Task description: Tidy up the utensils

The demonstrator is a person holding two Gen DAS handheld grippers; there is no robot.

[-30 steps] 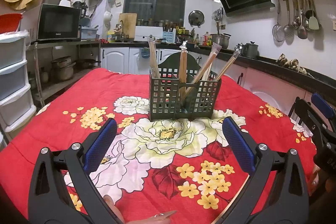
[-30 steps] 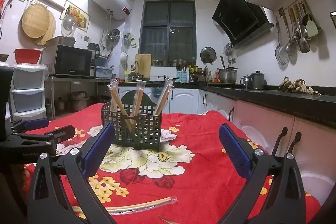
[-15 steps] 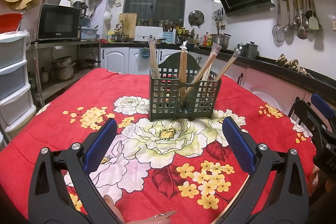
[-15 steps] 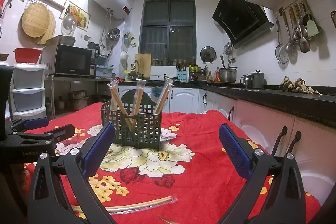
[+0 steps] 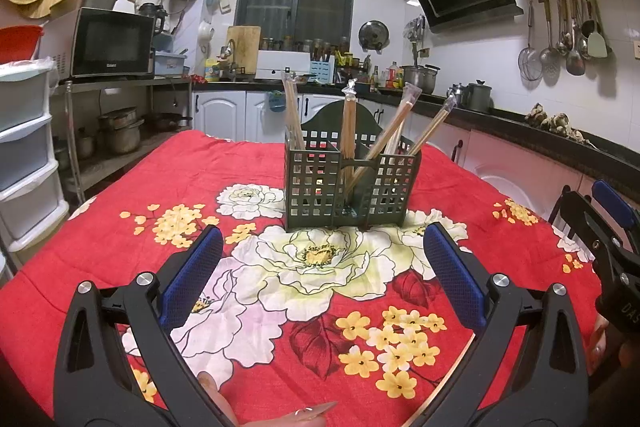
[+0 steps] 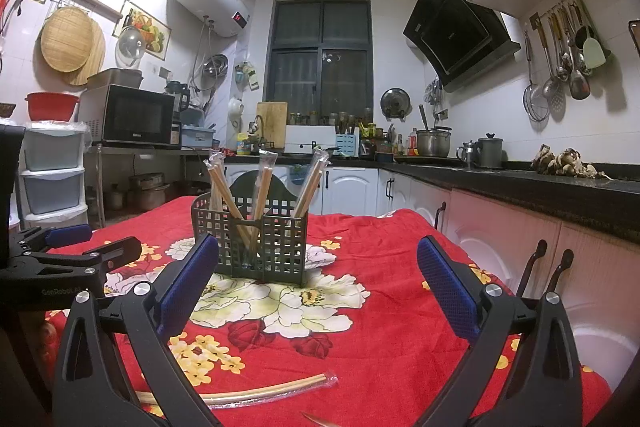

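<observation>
Utensils here means chopsticks in clear plastic sleeves, and most are already sorted.

Biggest thing first: the table with the red floral cloth carries everything. Around the middle of it, a bit toward the far edge, sits the dark green plastic grid caddy with a divider down the centre. Four wrapped wooden chopstick pairs stand in it, leaning outward against the walls since the compartments are wide and nothing keeps them upright.

One more pair of pale chopsticks in a clear plastic wrapper lies flat on the cloth near the front edge, right under the right gripper. My guess is that's the last one left to put away, so the task looks mostly done.

Both grippers hover low over the near side of the table, pointing at the caddy. The right gripper has its blue-padded fingers spread wide with nothing between them, probably lined up to drop onto that loose pair. The left gripper is also spread wide and empty, off to the left, likely just waiting out of the way.
</observation>
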